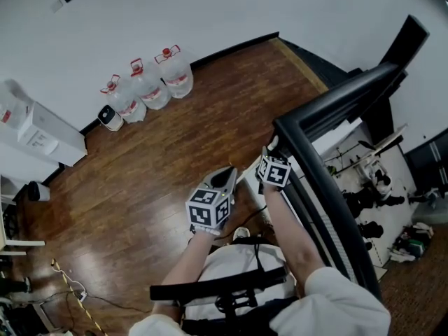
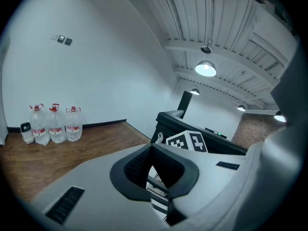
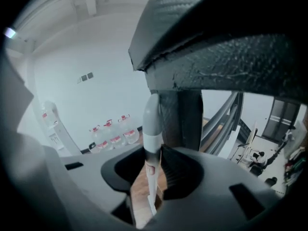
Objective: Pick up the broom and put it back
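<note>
- My right claw (image 3: 153, 153) is clamped on the broom handle (image 3: 151, 124), which runs upright toward 12 o'clock. I judge that a grip near the top lets the broom hang straight while I carry it.
- My left claw (image 2: 152, 147) is closed on nothing and sits at 9 o'clock of the right one, spare for now.
- Only the right gripper view shows the handle pinched between the pads, with the dark railing (image 3: 216, 42) close overhead.
- The head view alone shows the water bottles (image 1: 148, 86) at 11 o'clock on the wooden floor (image 1: 140, 180), and the railing running to 2 o'clock.
</note>
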### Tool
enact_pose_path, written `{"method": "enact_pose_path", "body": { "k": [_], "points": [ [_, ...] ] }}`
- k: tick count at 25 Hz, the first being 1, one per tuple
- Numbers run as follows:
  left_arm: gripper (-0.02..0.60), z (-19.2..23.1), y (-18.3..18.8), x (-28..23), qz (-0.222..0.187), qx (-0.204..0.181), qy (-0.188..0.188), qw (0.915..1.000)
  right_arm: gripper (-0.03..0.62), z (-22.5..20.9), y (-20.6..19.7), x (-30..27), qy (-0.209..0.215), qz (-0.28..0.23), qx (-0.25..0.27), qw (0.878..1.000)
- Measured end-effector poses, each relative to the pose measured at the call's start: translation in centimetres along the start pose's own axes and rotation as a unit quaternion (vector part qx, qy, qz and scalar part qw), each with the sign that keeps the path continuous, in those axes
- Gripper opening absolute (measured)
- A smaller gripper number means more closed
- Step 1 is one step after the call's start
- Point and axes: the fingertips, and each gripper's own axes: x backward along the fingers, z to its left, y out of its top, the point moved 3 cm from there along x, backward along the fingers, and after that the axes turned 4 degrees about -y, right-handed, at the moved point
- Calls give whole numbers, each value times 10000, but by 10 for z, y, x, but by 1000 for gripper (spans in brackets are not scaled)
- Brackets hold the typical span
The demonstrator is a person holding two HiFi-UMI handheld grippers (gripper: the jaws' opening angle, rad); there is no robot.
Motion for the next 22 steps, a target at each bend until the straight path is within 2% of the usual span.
{"method": "enact_pose_path", "body": {
  "k": [10,22],
  "points": [
    [-6,4,-2,14,-61,16,39,10000,127,28,-25,25,488,78,336,9982],
    [-6,13,-5,71,-343,-9,158,9993,126,108,-17,88,1298,-251,956,9866]
  ]
}}
